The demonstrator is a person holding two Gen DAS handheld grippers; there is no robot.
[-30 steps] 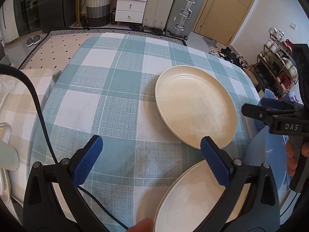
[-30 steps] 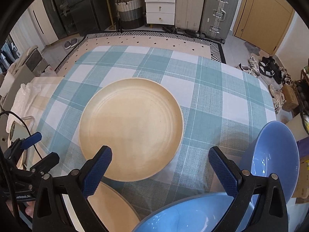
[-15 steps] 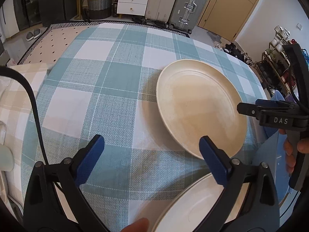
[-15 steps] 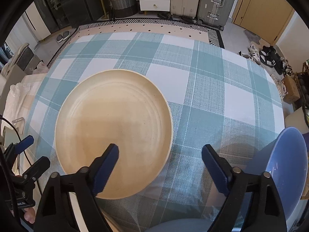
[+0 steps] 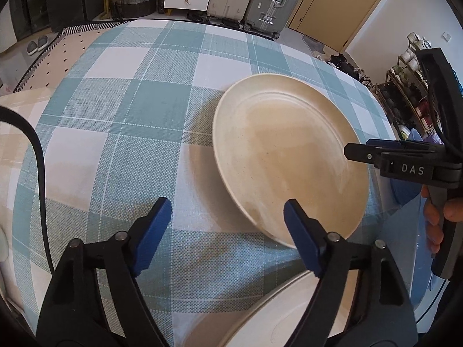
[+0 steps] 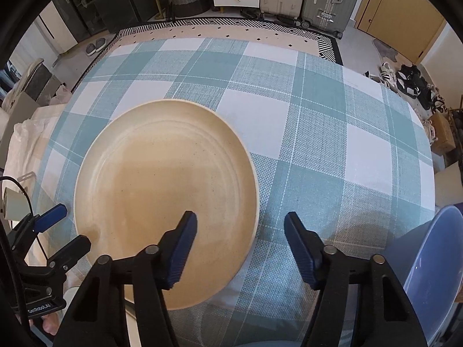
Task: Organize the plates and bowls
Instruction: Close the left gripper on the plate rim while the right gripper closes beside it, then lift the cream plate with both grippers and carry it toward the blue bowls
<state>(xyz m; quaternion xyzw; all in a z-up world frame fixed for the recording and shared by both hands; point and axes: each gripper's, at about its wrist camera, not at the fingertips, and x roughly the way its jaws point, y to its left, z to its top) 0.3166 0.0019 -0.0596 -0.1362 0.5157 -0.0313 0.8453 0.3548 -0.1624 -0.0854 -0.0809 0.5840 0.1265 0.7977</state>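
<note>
my right tool [image 6: 240, 231] closing, straddling cream plate [image 6: 162, 196] right rim, nothing gripped | my left tool [image 5: 225, 225] closing at its left rim, empty | plate flat on desk [image 6: 318, 121], between both tools

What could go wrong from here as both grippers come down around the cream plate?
1. The right gripper is closing with the cream plate's right rim between its fingers; a shallow bite on that thin edge could slip.
2. The left gripper is closing with only its right finger over the plate's near rim, so it may pinch tablecloth or nudge the plate.
3. A second plate and a blue bowl sit close by and could get bumped.
</note>
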